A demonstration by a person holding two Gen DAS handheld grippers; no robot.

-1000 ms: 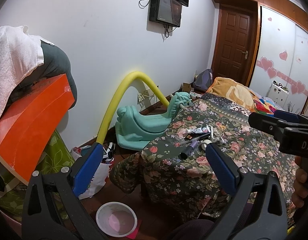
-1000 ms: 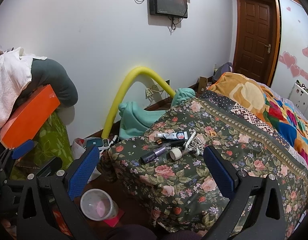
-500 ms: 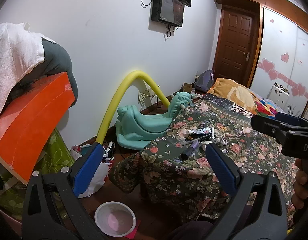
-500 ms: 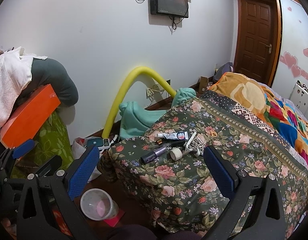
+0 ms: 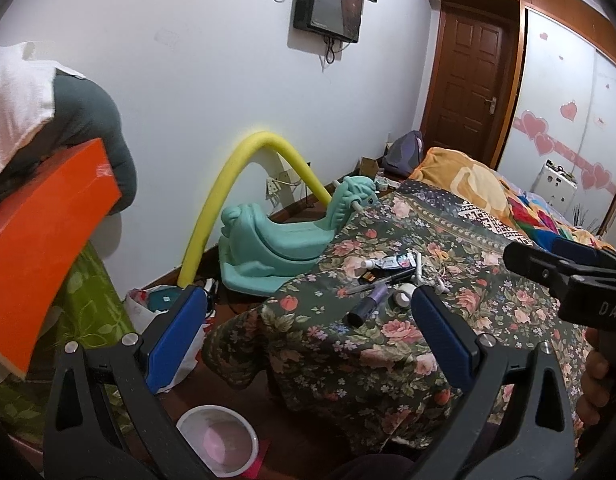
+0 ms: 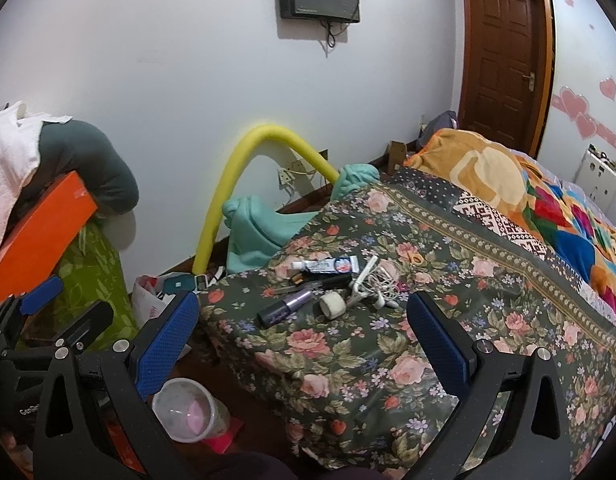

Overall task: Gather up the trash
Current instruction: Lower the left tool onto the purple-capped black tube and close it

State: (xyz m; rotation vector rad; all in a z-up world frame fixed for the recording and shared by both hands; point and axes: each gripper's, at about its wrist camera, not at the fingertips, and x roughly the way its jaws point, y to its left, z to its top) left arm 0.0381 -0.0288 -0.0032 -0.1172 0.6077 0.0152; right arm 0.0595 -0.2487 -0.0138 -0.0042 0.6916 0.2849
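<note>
A small heap of trash lies on the floral bedspread [image 6: 388,360] near the bed's corner: a white toothpaste tube [image 6: 328,266] [image 5: 388,262], a purple tube with a black cap [image 6: 286,307] [image 5: 368,304], a tape roll [image 6: 332,305] [image 5: 404,295], a black pen [image 6: 328,282] and tangled white earphones [image 6: 382,284]. A clear plastic cup [image 6: 187,410] [image 5: 218,440] stands on the floor below. My right gripper [image 6: 304,340] hangs open in front of the heap, holding nothing. My left gripper [image 5: 308,336] is open too, over the bed corner and floor.
A yellow foam tube [image 5: 236,188] arches against the wall over a teal plastic rocker [image 5: 284,240]. An orange box [image 5: 40,248] and piled cloth stand at the left. A white bag [image 5: 148,308] lies on the floor. The right gripper's body [image 5: 568,276] and a hand show at the left view's right edge.
Both views have shifted only slightly; the left wrist camera drifted a little, and the items on the bed and the cup stay put. Both grippers remain open.
</note>
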